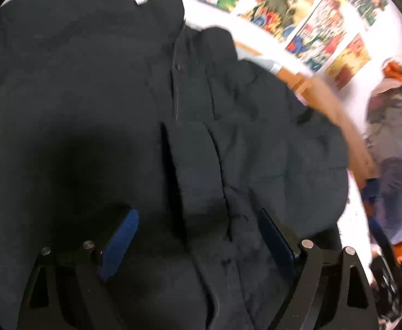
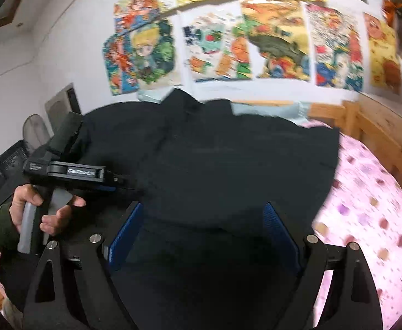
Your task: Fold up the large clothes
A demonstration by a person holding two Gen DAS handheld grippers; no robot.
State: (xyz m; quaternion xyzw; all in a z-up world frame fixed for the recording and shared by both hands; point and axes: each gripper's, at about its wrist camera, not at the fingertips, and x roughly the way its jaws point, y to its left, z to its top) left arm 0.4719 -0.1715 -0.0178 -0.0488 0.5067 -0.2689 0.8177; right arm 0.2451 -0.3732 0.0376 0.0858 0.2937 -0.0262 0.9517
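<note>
The dark jacket (image 2: 214, 159) is spread lengthwise on the bed (image 2: 366, 206) beneath both released grippers, left gripper (image 1: 198, 233) and right gripper (image 2: 203, 231).

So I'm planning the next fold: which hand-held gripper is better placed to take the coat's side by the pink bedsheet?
Probably the right hand-held gripper: open, with the coat edge nearer it.

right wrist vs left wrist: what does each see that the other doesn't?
Only the right wrist view: the person's left hand holding the left tool, the pink spotted bedding and the open right tool.

Only the left wrist view: the jacket's front placket and snap up close, and a blurred pile of clothes at the right.

Both: the dark jacket spread out, the wooden bed frame and the comic posters.
</note>
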